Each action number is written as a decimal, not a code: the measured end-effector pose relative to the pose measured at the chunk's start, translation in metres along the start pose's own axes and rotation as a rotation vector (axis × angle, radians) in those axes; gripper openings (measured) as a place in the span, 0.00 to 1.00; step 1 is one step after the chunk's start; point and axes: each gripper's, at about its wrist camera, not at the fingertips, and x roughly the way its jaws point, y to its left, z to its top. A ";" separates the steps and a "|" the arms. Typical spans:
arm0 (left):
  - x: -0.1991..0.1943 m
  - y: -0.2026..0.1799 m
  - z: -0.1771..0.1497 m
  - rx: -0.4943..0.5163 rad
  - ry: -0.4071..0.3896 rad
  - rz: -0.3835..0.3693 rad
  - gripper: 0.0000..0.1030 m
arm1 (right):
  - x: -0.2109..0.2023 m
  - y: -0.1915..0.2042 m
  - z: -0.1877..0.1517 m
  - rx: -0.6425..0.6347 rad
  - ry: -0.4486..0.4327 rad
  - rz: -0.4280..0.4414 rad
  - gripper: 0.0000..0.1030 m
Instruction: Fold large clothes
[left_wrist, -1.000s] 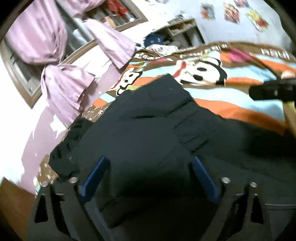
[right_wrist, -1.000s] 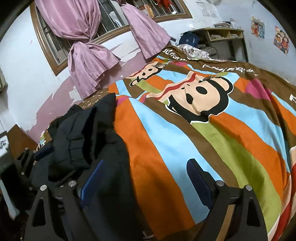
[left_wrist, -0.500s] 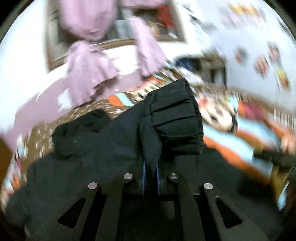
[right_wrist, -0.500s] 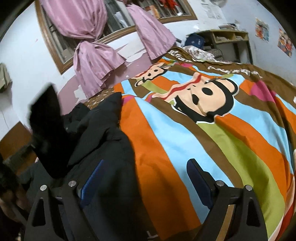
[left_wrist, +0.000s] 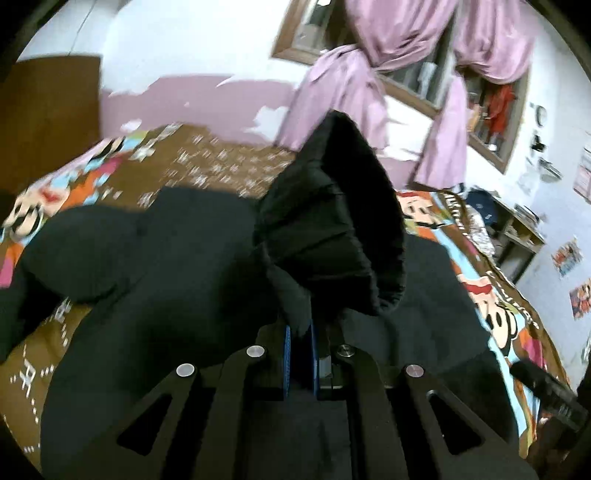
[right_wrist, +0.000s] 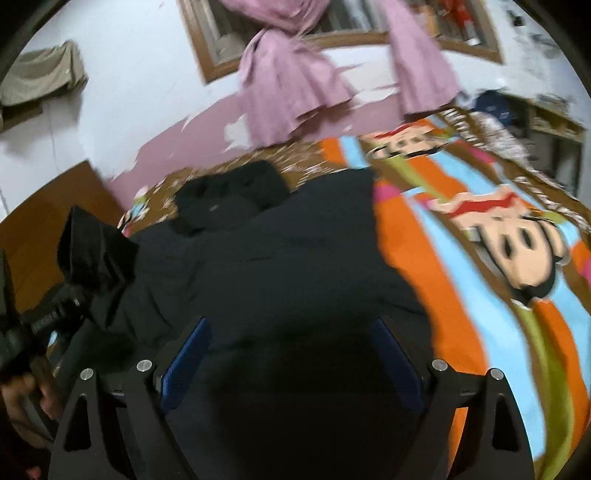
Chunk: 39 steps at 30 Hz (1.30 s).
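Jacket (left_wrist: 207, 258), black and padded, sprawls on the cartoon bedspread (right_wrist: 480, 258); our left gripper (left_wrist: 300, 339) is clenched on its cuff at twelve o'clock, the right gripper (right_wrist: 291, 354) gapes empty over the body (soft, bulky, likely springy, so we judge the hem edge the best hold).

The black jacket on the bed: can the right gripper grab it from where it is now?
Probably yes. The right gripper is open, the black jacket lies right under its fingers, and nothing is in between. The left gripper holds the sleeve off to the side.
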 end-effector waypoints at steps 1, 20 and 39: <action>0.001 0.008 -0.003 -0.010 0.015 0.011 0.06 | 0.013 0.012 0.007 -0.020 0.022 0.008 0.86; 0.007 0.080 -0.010 -0.187 0.202 0.014 0.61 | 0.172 0.097 -0.017 -0.333 0.213 -0.153 1.00; -0.136 0.107 0.078 -0.149 0.337 0.192 0.80 | 0.056 0.141 0.016 -0.223 0.067 0.052 1.00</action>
